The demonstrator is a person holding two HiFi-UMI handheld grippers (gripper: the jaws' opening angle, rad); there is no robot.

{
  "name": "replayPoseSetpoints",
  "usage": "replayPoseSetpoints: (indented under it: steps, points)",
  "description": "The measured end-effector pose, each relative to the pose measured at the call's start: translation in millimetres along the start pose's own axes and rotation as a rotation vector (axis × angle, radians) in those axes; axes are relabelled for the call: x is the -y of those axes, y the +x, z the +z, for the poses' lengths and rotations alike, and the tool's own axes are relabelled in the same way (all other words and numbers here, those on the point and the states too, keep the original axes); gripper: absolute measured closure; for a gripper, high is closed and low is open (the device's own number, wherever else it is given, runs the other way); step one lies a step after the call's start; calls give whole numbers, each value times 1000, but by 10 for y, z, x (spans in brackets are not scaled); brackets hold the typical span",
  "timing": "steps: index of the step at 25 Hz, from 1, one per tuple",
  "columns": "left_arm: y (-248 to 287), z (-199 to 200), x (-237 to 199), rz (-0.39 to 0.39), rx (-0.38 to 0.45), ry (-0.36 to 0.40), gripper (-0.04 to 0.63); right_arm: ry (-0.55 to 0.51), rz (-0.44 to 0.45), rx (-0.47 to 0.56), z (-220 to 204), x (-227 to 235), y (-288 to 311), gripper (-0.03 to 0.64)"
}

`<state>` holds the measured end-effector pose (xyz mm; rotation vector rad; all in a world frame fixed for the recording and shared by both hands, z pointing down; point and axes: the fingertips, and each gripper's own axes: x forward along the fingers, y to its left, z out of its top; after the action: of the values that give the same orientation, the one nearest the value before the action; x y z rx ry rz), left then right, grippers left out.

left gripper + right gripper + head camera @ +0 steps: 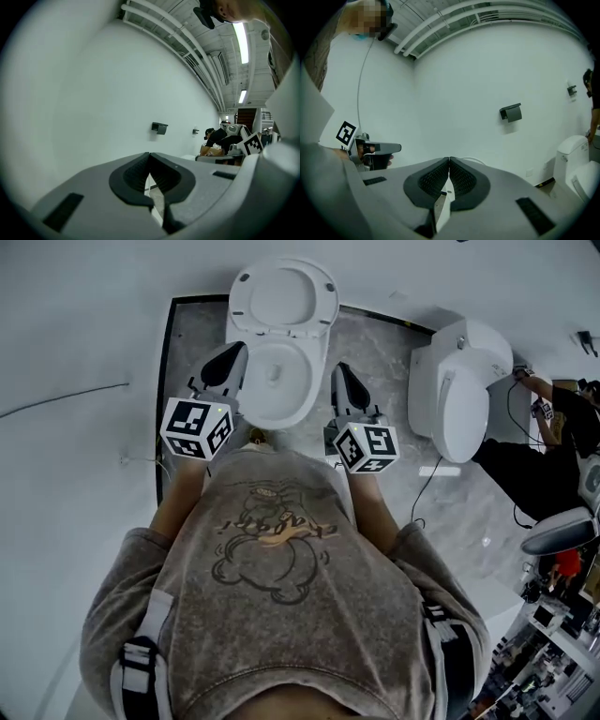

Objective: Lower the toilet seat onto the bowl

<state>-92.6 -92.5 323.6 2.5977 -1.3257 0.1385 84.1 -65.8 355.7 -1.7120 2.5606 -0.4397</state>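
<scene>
In the head view the white toilet stands against the wall with its seat and lid [282,298] raised upright over the open bowl [277,381]. My left gripper [233,352] hovers at the bowl's left rim and my right gripper [343,371] at its right rim. I cannot tell whether either touches it. Both are shut with nothing between the jaws. The left gripper view shows its shut jaw tips [149,157] aimed at a bare white wall. In the right gripper view the shut tips [449,160] face the same wall.
A second white toilet [459,390] with its lid down stands to the right on the grey marbled floor [375,343]. A person in black [539,451] crouches beyond it. Wall-mounted paper holders [159,127] [511,113] show in the gripper views.
</scene>
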Motion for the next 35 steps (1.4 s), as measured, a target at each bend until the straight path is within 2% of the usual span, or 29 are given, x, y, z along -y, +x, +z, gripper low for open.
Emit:
replayPoseSetpoints:
  steps: [10,15,18,19,22,23,24,26,35]
  points:
    - [394,110,-115,-21,-3,-4,584,-7,-6,3,177,240,299,589]
    - [529,102,-149,-23,-2,-10,574,11,55,1,228,299,489,586]
    - [632,91,-199,-27,-7,-15,535,22,89,13,265,332,591,583]
    - [661,88,-217,-28,-7,-14,521,27,98,15,265,340,621,566]
    - [768,75,-314,-20,-6,-21,467,40,118,12,244,371,758,434]
    - [816,74,-352,-12,-6,-33,428,39,114,13,248,400,806,373]
    - [864,85,-384,-5,-3,-45,381,36,109,14,262,433,849,364]
    - [942,135,-438,3,0,-53,346,32,105,10,307,476,935,359]
    - [1645,60,-714,-1,-71,18,331,-1,127,-71,220,836,1658,359]
